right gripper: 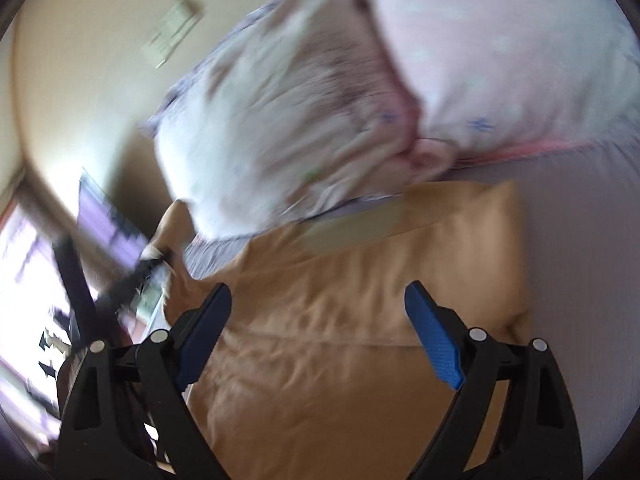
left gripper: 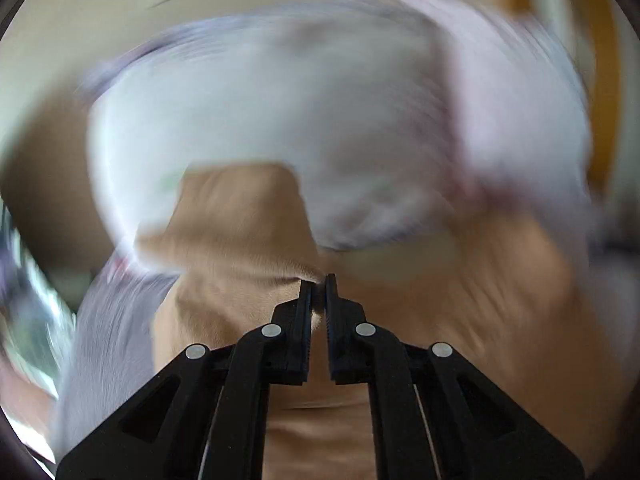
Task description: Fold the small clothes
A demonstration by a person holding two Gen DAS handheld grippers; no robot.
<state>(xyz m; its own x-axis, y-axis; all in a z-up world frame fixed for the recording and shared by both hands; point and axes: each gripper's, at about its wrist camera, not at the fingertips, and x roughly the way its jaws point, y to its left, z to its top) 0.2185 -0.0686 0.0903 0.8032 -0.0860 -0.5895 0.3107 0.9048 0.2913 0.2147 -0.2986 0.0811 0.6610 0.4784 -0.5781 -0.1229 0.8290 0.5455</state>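
A tan garment lies spread on a lilac bed sheet. In the left wrist view my left gripper is shut on an edge of the tan garment, and a fold of it hangs in front of the fingers. My right gripper is open and empty, its blue pads hovering over the middle of the garment. At the garment's left edge in the right wrist view the other gripper shows as a dark blurred shape. Both views are motion-blurred.
A white pillow and a pink patterned pillow lie beyond the garment. The white pillow fills the left wrist view. A cream wall and a bright window are at left.
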